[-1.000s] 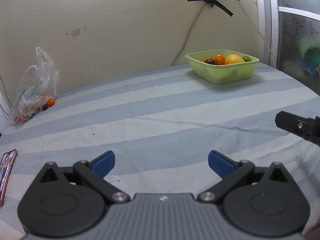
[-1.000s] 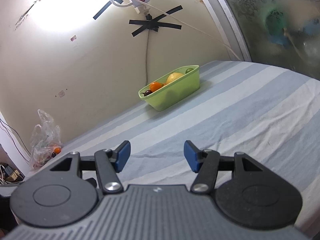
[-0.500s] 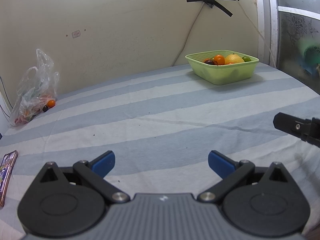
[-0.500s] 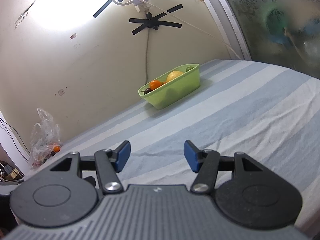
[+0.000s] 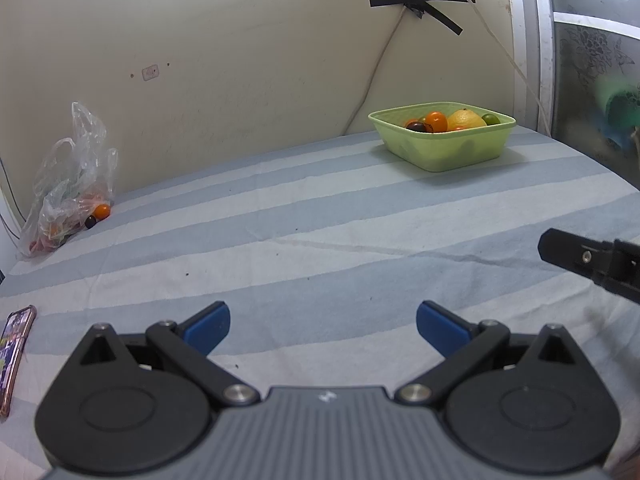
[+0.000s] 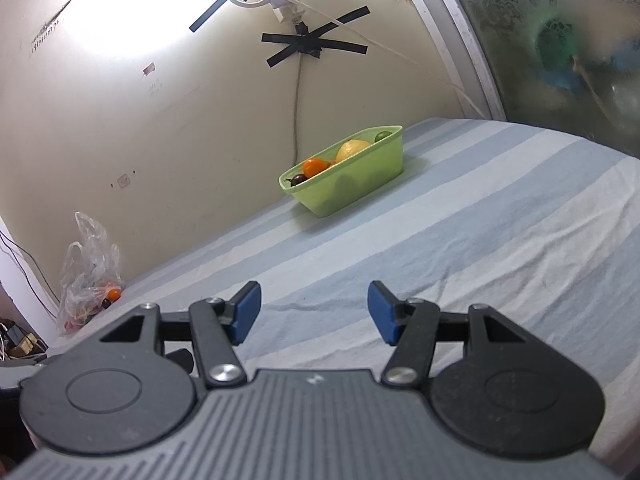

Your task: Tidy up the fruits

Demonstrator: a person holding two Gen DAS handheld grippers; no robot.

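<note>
Both tongs spread wide, empty: left gripper (image 5: 323, 323), right gripper (image 6: 314, 312). Green basket (image 5: 460, 151) w/ fruit by wall, plastic bag (image 5: 68, 184) far left, phone (image 5: 14, 354) at edge.

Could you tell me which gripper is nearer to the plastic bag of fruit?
Left. The left gripper has the plastic bag ahead to its left; the right gripper sits beyond it, farther away.

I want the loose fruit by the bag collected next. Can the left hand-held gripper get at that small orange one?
Probably yes: the left hand-held gripper is open and only bare striped cloth lies toward the orange fruit.
</note>
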